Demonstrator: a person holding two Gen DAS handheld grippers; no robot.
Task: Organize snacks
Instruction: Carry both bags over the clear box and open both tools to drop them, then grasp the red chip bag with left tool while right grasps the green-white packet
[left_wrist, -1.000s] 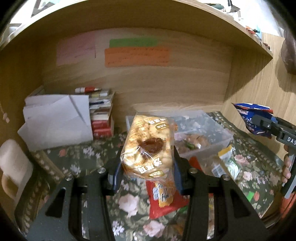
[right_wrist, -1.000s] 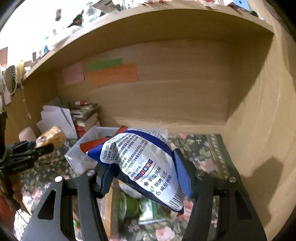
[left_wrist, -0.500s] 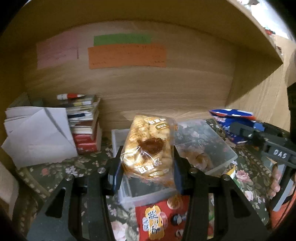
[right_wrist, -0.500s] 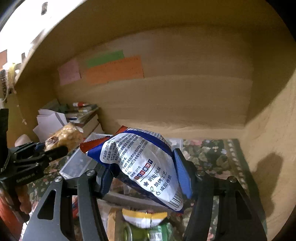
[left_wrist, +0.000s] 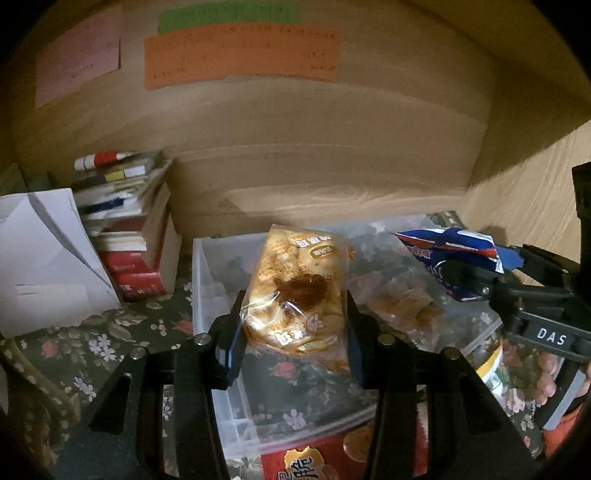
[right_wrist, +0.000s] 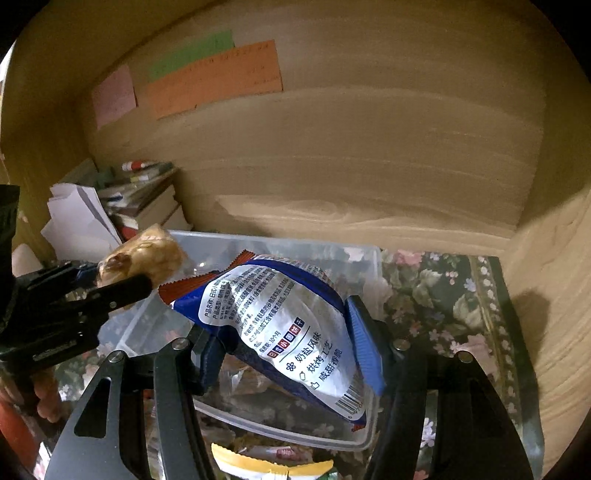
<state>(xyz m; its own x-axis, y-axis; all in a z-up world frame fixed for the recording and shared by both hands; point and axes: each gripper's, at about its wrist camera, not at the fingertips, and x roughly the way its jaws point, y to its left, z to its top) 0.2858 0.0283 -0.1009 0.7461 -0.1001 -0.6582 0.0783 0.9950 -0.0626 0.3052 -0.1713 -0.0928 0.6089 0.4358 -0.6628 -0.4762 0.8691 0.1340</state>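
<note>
Two snacks now hang over the clear bin (left_wrist: 207, 295), both carried forward from above the desk: the bread pack (left_wrist: 295, 291) pinched in the left gripper (left_wrist: 293, 332) fingers, the blue bag (right_wrist: 288, 328) clamped in the right gripper (right_wrist: 291, 354). Release should come next.

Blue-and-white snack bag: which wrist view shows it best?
Right wrist: the blue-and-white snack bag fills the centre, printed back readable, clamped in the right gripper. Left wrist shows only its crumpled end at the right edge.
</note>
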